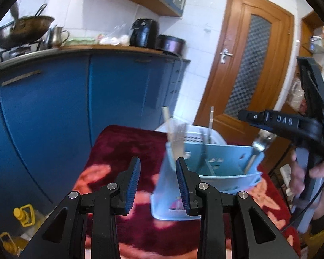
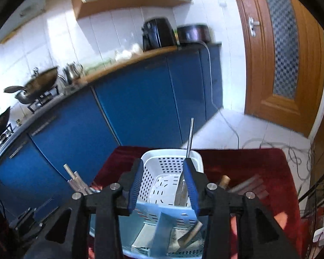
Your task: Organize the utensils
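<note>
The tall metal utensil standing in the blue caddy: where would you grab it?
Grip the tall metal utensil by its bare upper shaft, coming from above. It stands nearly upright, clear above the blue plastic divided caddy, whose walls hide its lower end.

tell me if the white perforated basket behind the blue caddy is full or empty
Nearly empty: in the right wrist view the white basket's perforated floor and walls show bare, with only one metal utensil handle seeming to stand inside.

Motion blur smears the clear cup of utensils [image 1: 175, 138] at twelve o'clock from the left gripper [image 1: 158, 185], the right gripper's [image 2: 164, 186] arms hide the blue caddy's [image 2: 162, 231] near corners, and the lower edge cuts off the red cloth [image 1: 123, 151].
</note>
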`<state>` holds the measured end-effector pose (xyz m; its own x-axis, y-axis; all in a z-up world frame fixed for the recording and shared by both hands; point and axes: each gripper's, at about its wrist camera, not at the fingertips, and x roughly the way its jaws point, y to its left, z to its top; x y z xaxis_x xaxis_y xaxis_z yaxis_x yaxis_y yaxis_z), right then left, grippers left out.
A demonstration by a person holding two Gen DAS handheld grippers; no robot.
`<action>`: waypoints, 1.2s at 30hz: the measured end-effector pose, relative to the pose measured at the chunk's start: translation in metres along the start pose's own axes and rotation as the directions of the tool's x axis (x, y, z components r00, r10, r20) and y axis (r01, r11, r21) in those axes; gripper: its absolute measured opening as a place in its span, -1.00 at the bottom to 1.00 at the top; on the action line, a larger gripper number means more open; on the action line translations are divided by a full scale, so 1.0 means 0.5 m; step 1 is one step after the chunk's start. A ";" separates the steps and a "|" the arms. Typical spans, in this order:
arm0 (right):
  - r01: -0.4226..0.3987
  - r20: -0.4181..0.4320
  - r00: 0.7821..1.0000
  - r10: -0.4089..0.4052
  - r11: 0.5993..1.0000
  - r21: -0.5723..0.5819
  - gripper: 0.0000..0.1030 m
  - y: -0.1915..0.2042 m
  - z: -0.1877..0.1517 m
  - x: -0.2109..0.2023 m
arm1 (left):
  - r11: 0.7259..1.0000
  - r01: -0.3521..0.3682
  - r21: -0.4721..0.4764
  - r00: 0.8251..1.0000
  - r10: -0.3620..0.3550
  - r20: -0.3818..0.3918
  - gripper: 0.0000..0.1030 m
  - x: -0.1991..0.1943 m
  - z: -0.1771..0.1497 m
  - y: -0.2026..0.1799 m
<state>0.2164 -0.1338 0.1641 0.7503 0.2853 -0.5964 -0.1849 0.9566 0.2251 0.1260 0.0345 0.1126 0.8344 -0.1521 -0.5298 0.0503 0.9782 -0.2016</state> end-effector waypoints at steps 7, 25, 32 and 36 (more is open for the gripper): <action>0.106 -0.161 0.982 -0.101 0.994 0.028 -0.10 0.002 0.063 0.104 | 0.998 -0.049 -0.033 0.997 0.047 -0.057 -0.32 0.035 -0.012 0.056; 0.256 -0.363 0.909 -0.202 0.961 0.108 -0.09 -0.003 0.132 0.202 | 0.998 -0.050 -0.026 0.996 0.048 -0.080 -0.32 0.072 -0.037 0.078; 0.368 -0.375 0.864 -0.336 0.930 0.016 -0.09 0.004 0.146 0.264 | 0.999 -0.045 -0.023 0.996 0.043 -0.082 -0.32 0.077 -0.044 0.080; 0.394 -0.400 0.846 -0.353 0.919 0.022 -0.11 -0.012 0.150 0.298 | 0.999 -0.035 -0.032 0.995 0.032 -0.094 -0.32 0.088 -0.049 0.088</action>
<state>0.3769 -0.1014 0.1319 0.4456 -0.0730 -0.8923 0.1397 0.9901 -0.0112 0.1515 0.0674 0.0602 0.7804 -0.1336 -0.6108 0.0036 0.9779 -0.2092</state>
